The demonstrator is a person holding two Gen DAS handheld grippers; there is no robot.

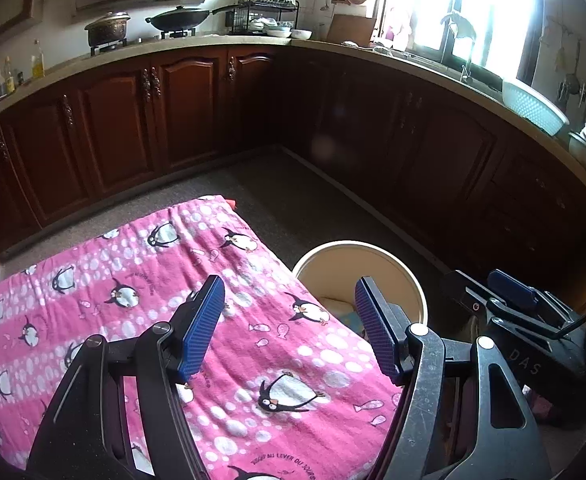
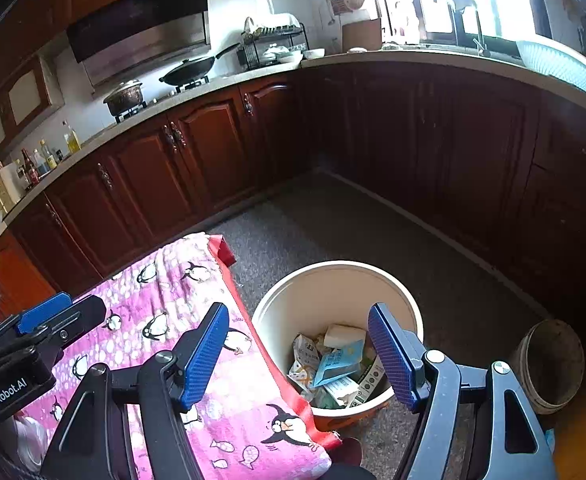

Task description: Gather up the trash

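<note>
A cream bin [image 2: 335, 280] stands upright on the floor, just beside the pink-covered surface [image 2: 229, 400]. Crumpled wrappers [image 2: 333, 364] and cartons lie heaped inside.

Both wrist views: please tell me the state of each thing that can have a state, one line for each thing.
Left hand-held gripper: open, nothing between the pads.
Right hand-held gripper: open, nothing between the pads.
Trash bucket: upright, no lid, partly filled with wrappers.
Penguin towel: spread flat, nothing lying on it.
Cabinet doors: closed.
Wok: on the stove, lid on.
Grey bucket: upright on the floor, contents not visible.
</note>
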